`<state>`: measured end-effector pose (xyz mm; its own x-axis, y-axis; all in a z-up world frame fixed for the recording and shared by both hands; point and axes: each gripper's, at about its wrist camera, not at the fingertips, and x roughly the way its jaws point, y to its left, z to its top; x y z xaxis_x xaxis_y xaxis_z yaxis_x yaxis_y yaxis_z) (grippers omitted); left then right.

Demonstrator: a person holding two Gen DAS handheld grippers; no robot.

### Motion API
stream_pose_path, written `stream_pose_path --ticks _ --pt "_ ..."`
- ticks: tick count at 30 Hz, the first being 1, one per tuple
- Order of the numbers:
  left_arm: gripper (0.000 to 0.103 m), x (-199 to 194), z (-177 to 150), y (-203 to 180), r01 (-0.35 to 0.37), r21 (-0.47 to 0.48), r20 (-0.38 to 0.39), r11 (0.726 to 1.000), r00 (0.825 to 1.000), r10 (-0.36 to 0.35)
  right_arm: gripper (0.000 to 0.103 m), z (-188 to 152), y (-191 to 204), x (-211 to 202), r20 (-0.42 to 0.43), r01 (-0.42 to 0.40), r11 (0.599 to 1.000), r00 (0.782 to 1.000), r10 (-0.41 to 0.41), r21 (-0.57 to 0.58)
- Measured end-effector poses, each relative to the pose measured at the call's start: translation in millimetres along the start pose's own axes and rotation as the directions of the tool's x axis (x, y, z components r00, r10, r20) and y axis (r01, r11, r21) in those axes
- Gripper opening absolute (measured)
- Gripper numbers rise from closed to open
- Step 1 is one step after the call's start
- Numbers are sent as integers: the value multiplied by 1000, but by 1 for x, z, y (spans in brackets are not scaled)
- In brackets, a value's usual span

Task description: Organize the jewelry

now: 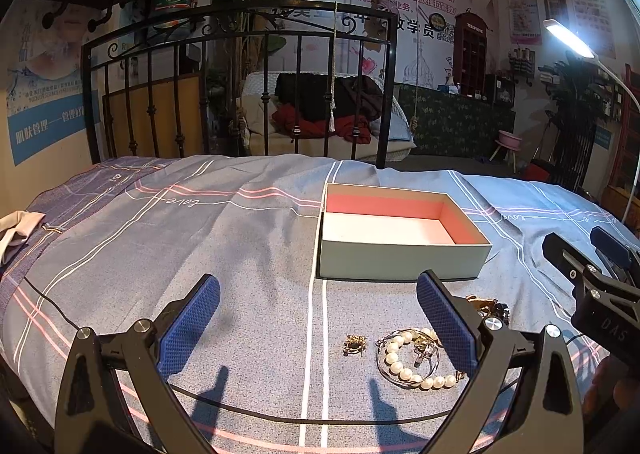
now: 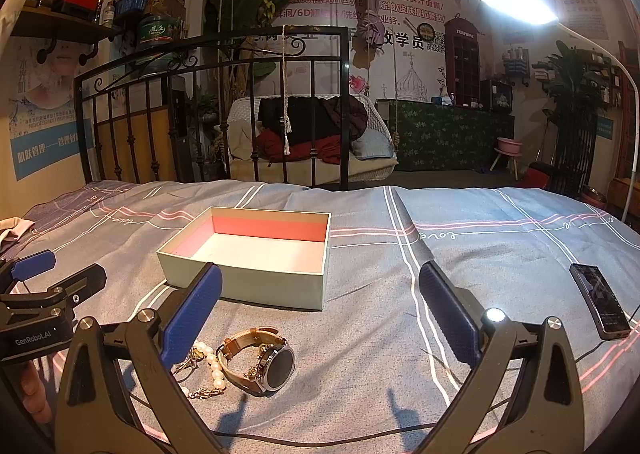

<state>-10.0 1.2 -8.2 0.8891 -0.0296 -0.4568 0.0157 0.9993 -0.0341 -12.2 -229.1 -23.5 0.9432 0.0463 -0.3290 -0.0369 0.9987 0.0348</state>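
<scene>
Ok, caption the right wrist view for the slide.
Open right gripper above wristwatch and pearl bracelet near the empty box on the bedspread.

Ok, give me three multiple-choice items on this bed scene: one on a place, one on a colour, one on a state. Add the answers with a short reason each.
1. Where does the watch lie?
A. inside the box
B. on the bedspread, on the near side of the box
C. on the phone

2. What colour are the inner walls of the box?
A. pink-red
B. green
C. black

3. How does the left gripper stand?
A. shut on the pearl bracelet
B. shut on nothing
C. open, holding nothing

Answers:
1 B, it rests on the bedspread nearer the camera than the box.
2 A, the far wall shows pink-red.
3 C, its blue pads are wide apart and the pearl bracelet lies on the cloth.
</scene>
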Motion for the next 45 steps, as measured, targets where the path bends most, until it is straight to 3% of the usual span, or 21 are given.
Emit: stream_pose_path --ticks 32,35,42,45 --pt "96 6 3 10 -25 -17 -7 1000 1000 25 97 -3 -4 2 -27 -7 1000 1000 7 2" --pt "96 12 5 17 -29 -22 -33 999 999 28 97 -2 -5 4 -54 -35 999 998 35 6" --pt "96 35 -7 27 1 52 -229 999 973 11 97 -9 -13 16 -170 -75 997 982 79 30" --pt "96 37 -20 22 15 101 -268 995 963 12 88 -15 -15 20 -213 -93 995 972 100 43"
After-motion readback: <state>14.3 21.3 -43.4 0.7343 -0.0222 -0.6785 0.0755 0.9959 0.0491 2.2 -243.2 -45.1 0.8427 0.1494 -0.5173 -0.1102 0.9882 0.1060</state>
